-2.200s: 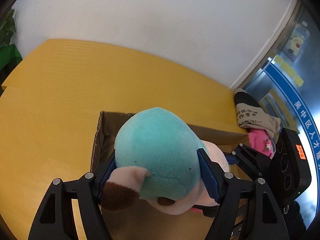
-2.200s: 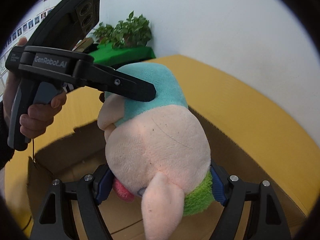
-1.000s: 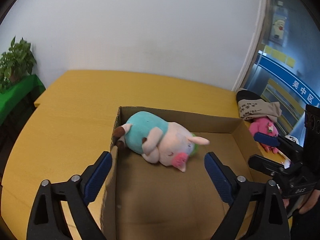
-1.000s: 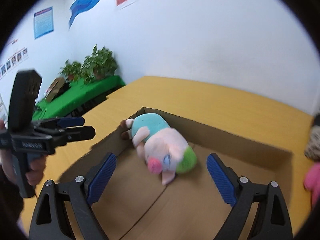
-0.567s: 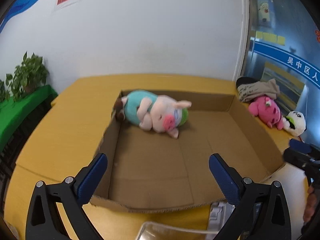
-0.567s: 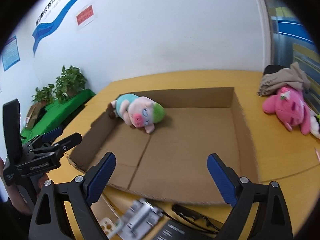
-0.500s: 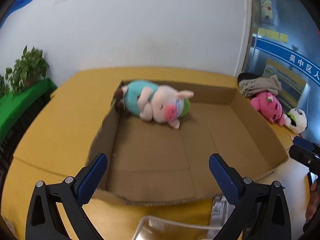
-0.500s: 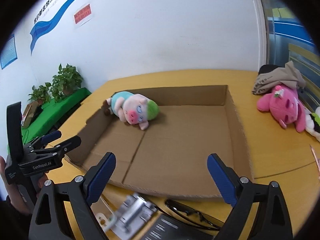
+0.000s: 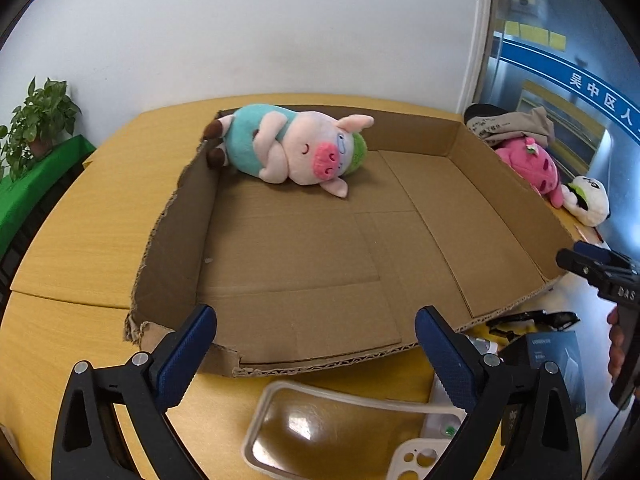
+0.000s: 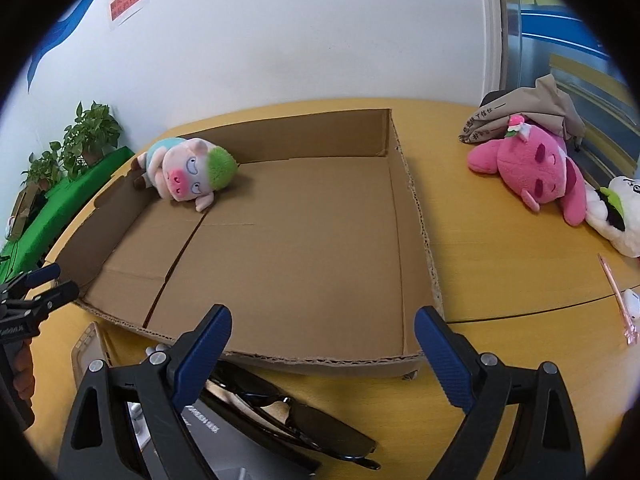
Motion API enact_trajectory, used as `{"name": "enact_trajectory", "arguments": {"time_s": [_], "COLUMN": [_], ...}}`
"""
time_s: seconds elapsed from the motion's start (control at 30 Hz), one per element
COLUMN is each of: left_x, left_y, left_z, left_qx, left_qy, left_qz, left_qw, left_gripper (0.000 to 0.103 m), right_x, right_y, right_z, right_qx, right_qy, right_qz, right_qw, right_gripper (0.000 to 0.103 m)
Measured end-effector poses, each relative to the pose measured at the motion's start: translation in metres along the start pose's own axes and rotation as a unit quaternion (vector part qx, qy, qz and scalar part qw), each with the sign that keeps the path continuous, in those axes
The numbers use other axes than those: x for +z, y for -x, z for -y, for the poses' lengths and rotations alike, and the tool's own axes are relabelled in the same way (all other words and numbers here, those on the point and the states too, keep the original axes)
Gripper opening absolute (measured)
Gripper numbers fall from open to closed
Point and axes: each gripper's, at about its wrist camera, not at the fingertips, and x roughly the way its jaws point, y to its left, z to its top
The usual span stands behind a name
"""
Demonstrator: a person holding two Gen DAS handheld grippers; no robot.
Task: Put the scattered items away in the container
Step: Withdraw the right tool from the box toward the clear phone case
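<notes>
Table [image 9: 88, 216], yellow wood, fills most of both views. Box [image 9: 172, 232], a low open cardboard tray, takes the middle of the left wrist frame and the centre-left of the right wrist frame [image 10: 416, 248]; its floor is bare apart from one toy. Pig [image 9: 292, 148], a plush in a teal top with a green cap, lies on its side in the box's far left corner, at upper centre of the left view and upper left of the right view [image 10: 184, 172], its feet against the left wall.

Left gripper [image 9: 316, 344] sits at the bottom of its own frame with the blue pads spread wide and nothing between them; in the right view it shows at the left edge [image 10: 36, 284], held by a hand, seen side-on. Right gripper [image 10: 322, 340] is likewise wide open and empty at the bottom of its frame; in the left view it pokes in at the right edge [image 9: 592, 260].

Outside the box, at the right of the right view, a pink plush [image 10: 532, 168] lies on the table, touching a beige cloth [image 10: 532, 112] behind it and a white plush [image 10: 616, 216] at the frame edge. Near the front edge of the box lie black glasses [image 10: 288, 412], a dark booklet [image 9: 554, 360] and a clear phone case [image 9: 320, 424].
</notes>
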Motion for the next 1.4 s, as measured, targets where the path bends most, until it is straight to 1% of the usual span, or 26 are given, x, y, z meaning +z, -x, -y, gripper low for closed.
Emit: {"name": "enact_trajectory", "arguments": {"time_s": [0.13, 0.2, 0.33, 0.43, 0.53, 0.57, 0.73, 0.93, 1.23, 1.4], "left_x": [0.002, 0.004, -0.001, -0.010, -0.020, -0.023, -0.036, -0.044, -0.052, -0.052], "left_y": [0.009, 0.018, 0.047, 0.070, 0.087, 0.092, 0.105, 0.117, 0.116, 0.113], "left_z": [-0.001, -0.003, -0.004, 0.006, 0.019, 0.021, 0.029, 0.033, 0.048, 0.051], "left_qx": [0.013, 0.022, 0.038, 0.042, 0.061, 0.061, 0.032, 0.016, -0.002, -0.009], "left_qy": [-0.001, 0.014, 0.047, 0.041, 0.035, 0.036, 0.052, 0.063, 0.038, 0.038], "left_qz": [0.016, 0.031, 0.072, 0.096, 0.107, 0.111, 0.111, 0.119, 0.107, 0.101], "left_qw": [0.9998, 0.9992, 0.9956, 0.9936, 0.9917, 0.9913, 0.9919, 0.9907, 0.9936, 0.9941], "left_gripper": [0.101, 0.101, 0.101, 0.103, 0.103, 0.103, 0.103, 0.103, 0.103, 0.103], "right_x": [-0.006, -0.011, -0.027, -0.037, -0.046, -0.049, -0.057, -0.061, -0.065, -0.066], "right_y": [0.018, 0.032, 0.060, 0.075, 0.084, 0.087, 0.100, 0.112, 0.116, 0.114], "right_z": [0.000, -0.009, -0.031, -0.040, -0.050, -0.054, -0.067, -0.073, -0.076, -0.078], "right_qx": [0.003, 0.021, 0.032, 0.034, 0.028, 0.023, 0.024, 0.022, 0.029, 0.035], "right_qy": [-0.011, -0.010, 0.002, -0.006, 0.001, 0.005, 0.022, 0.037, 0.036, 0.040], "right_qz": [0.011, 0.020, 0.040, 0.043, 0.040, 0.041, 0.046, 0.050, 0.045, 0.041], "right_qw": [1.000, 1.000, 0.999, 0.998, 0.999, 0.999, 0.998, 0.998, 0.998, 0.998], "right_gripper": [0.093, 0.093, 0.094, 0.094, 0.094, 0.094, 0.094, 0.094, 0.094, 0.093]}}
